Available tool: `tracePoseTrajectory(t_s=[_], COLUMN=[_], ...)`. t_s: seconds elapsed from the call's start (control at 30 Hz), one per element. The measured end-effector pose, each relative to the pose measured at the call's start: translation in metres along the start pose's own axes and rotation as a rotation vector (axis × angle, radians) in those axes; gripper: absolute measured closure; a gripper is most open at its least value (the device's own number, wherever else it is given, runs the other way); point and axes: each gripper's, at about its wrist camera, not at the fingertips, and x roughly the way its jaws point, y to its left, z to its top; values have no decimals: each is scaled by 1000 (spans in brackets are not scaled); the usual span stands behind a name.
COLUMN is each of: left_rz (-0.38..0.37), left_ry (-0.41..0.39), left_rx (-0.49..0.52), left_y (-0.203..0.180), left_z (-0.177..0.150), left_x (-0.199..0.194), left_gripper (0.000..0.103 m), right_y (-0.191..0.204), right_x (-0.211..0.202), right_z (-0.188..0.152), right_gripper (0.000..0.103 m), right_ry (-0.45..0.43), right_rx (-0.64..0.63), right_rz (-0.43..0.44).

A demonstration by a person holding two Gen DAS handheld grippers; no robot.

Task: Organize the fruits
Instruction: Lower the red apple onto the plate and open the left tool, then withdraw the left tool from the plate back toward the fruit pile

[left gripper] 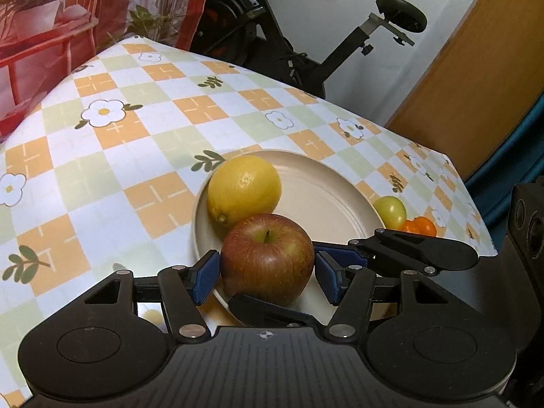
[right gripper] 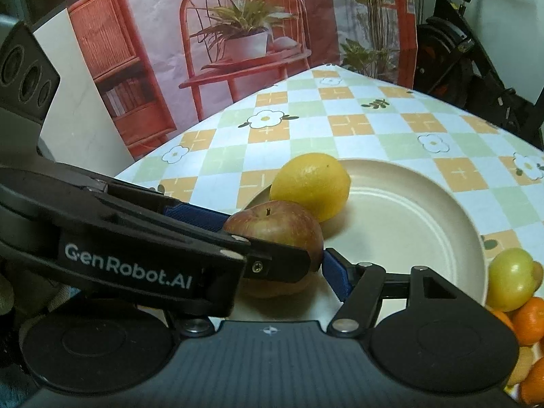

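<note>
A red apple point(left gripper: 267, 258) sits low over the near part of a cream plate point(left gripper: 323, 197), beside a yellow lemon point(left gripper: 243, 188). My left gripper point(left gripper: 267, 268) has its blue pads point(left gripper: 205, 277) against the apple's two sides. The right gripper's black fingers point(left gripper: 408, 251) cross it, one at the apple's right and one under its front. In the right wrist view the apple point(right gripper: 275, 227) lies by the lemon point(right gripper: 311, 185) on the plate point(right gripper: 408, 221). My right gripper point(right gripper: 270, 265) shows one pad point(right gripper: 335, 278) at the apple. Its other finger is hidden behind the left gripper.
A green fruit point(left gripper: 391, 210) and small oranges point(left gripper: 420, 226) lie just off the plate's right rim, also in the right wrist view as green fruit point(right gripper: 510, 278) and oranges point(right gripper: 530, 319). The checked tablecloth point(left gripper: 136, 136) ends near an exercise bike point(left gripper: 306, 51).
</note>
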Motion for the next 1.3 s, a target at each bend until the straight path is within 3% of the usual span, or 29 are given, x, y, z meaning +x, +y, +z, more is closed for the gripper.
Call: tracePoseTrajectory(t_s=[0.37,0.7,1.03,1.3], left_rz=[28,48,83,86], left_ry=[-28,-33,-34,-57], left_rx=[11,6,-2,-1], left_y=[-1,-3,-8,-20], left_z=[2,3,3,5], left_x=[3,6,7,-1], left_gripper=[38,36,38,37], right_y=[3,0,-18,-35], right_x=[8,2,-31,-73], right_z=[4,-2,-17,-30], right_gripper=[35,36,35,35], right_ry=[-28,5,-22,-114], right_rx=[-14,-25,20,103], right_rz=[-10,-8,-62,-146])
